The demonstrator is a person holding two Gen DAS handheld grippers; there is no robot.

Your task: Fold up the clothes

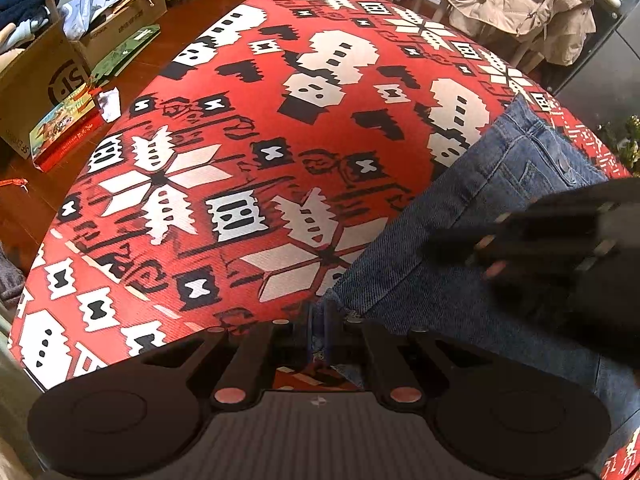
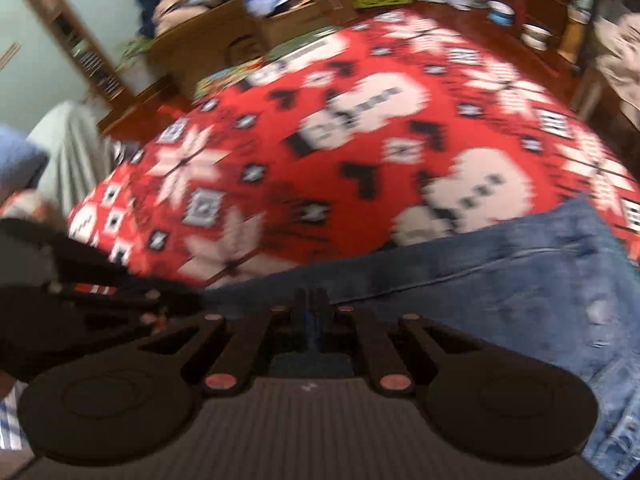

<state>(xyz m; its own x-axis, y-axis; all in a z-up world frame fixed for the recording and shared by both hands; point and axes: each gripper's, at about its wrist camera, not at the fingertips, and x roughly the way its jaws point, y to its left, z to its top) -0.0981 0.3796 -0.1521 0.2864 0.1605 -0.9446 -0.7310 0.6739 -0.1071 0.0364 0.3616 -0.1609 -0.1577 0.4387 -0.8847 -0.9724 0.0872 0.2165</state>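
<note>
Left wrist view shows blue jeans (image 1: pixel 480 216) lying on the right side of a red patterned mat (image 1: pixel 240 128) on the floor, with cardboard boxes (image 1: pixel 48 68) far left. The left gripper (image 1: pixel 319 340) has its jaws closed on the near hem of the jeans. The right gripper (image 2: pixel 312 320), blurred, has its jaws pinched tight on a denim edge.
</note>
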